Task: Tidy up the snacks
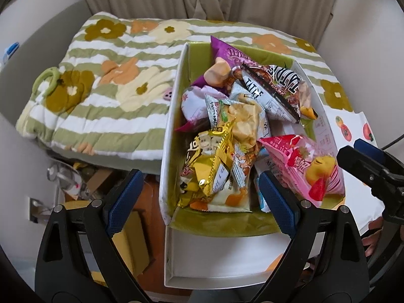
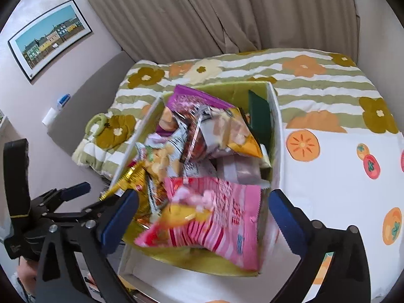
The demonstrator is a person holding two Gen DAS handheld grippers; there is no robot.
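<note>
Pink packet [image 2: 202, 217] lies loose between my right claw's [image 2: 204, 217] spread jaws, left claw [image 1: 199, 194] likewise open; heaped box [image 1: 174, 116] could spill it.

snack packets [image 1: 227, 126] piled in box [image 1: 174, 96], box on quilt [image 1: 106, 96].

Around your workspace: bystander items.
You have a green-striped floral quilt [image 1: 106, 96], beige pleated curtains [image 2: 227, 12], and a framed townscape picture [image 2: 49, 38].

a white box [image 1: 174, 96] with a green lining is showing pink striped [image 2: 214, 217], gold [image 1: 212, 161] and purple [image 1: 227, 50] snack packets, sitting by a green-and-white striped quilt [image 1: 101, 80] bearing orange and olive flowers.
</note>
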